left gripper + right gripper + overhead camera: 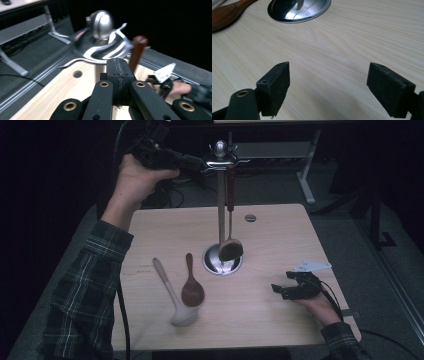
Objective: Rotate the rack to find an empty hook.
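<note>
1. A light wooden table (260,320) stands in a dark room.
2. Near the person, the right gripper (292,287) rests on the table with its jaws wide apart and nothing between them.
3. A white ladle (172,295) and a brown wooden spoon (191,287) lie flat on the table.
4. Farther, a metal utensil stand (220,195) holds one hanging dark spoon (230,232).
5. The left gripper (192,164) is at the top of the stand, its jaws pressed together, holding nothing.

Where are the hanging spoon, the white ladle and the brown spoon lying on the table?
hanging spoon (231,249): high view, on its bowl.
white ladle (183,317): high view, on its bowl.
brown spoon (192,292): high view, on its bowl.
</note>
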`<state>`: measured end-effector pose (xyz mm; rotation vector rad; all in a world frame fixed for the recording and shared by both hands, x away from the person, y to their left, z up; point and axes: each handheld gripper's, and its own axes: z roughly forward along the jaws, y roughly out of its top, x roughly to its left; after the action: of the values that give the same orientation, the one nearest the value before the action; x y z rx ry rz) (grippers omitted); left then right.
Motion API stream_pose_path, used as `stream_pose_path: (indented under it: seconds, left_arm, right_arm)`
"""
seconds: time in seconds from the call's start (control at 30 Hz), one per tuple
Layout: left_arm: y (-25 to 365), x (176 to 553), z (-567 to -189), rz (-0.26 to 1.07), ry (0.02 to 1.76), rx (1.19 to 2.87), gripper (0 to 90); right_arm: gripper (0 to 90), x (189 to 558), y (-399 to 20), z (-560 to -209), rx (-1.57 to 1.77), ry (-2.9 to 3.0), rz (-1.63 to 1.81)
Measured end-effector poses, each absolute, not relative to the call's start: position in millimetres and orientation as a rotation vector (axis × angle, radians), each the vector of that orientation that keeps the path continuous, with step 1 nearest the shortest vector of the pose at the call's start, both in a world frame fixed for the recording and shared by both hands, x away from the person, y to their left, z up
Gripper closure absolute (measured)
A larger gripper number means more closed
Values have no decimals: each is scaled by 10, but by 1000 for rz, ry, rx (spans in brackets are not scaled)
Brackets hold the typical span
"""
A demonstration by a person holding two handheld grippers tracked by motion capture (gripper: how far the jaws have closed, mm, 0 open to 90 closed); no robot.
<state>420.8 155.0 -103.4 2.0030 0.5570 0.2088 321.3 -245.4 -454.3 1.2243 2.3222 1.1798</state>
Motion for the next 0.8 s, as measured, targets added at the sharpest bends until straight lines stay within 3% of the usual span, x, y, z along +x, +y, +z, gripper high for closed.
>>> stream_pose_path:
  seconds: [0.33, 0.8]
  left_arm:
    - [1327, 4142, -1130, 230, 544, 2061, 898]
    - [1453, 4268, -1140, 316, 613, 2056, 899]
  right_arm:
    - [184, 3217, -2462, -4550, 1220, 2324, 1178]
    - [184, 3219, -2459, -4555, 1226, 2327, 1171]
